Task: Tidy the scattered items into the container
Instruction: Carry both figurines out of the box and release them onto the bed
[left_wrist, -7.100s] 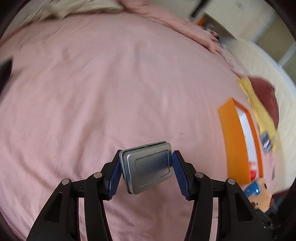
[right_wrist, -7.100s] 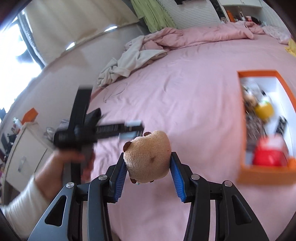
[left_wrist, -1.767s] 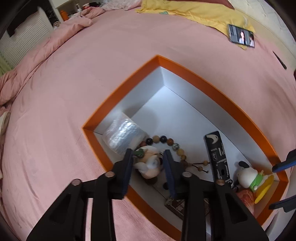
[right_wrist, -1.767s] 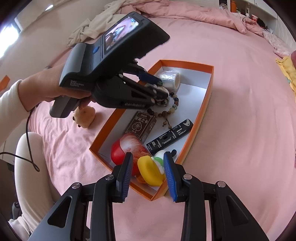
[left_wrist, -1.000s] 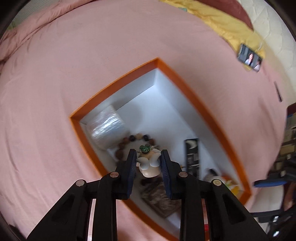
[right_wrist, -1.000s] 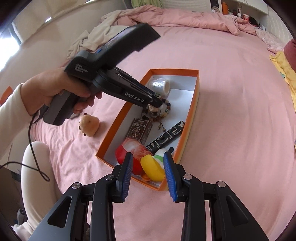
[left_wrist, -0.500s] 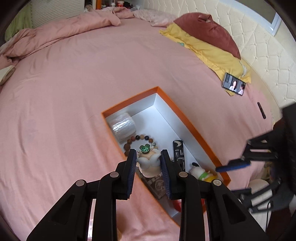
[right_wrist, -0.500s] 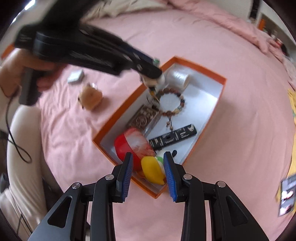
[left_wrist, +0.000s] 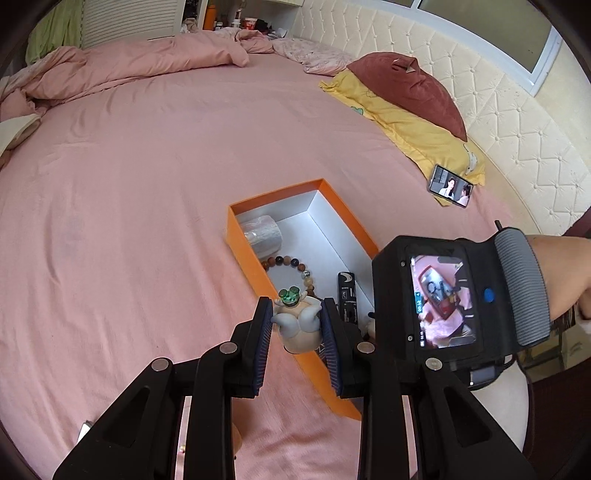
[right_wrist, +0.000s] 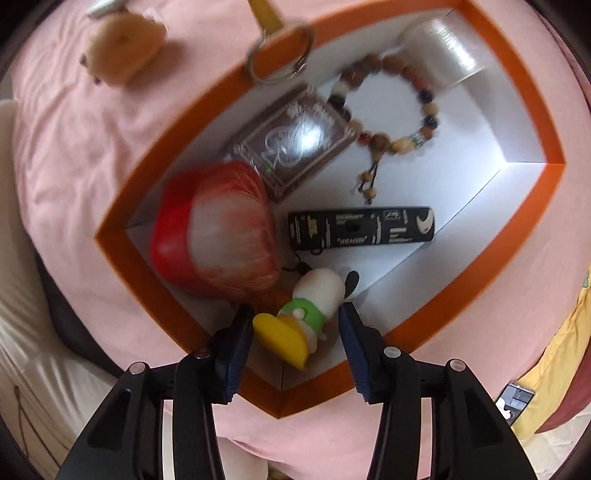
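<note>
I see a wide bed (left_wrist: 147, 177) in pink sheets, a rumpled duvet (left_wrist: 140, 62) at its far side, pillows (left_wrist: 406, 88) and a phone (left_wrist: 450, 185) far right by a tufted headboard (left_wrist: 517, 122). The orange box (left_wrist: 243, 236) sits mid-bed. My left gripper (left_wrist: 297, 325) has its jaws clamped on a small figurine (left_wrist: 297, 321) at the box's near left wall. My right gripper (right_wrist: 295, 325) hangs over the box's near corner, jaws opening, the duck toy (right_wrist: 306, 306) loose between them in the box. A plush (right_wrist: 122, 46) lies outside on the sheet.
</note>
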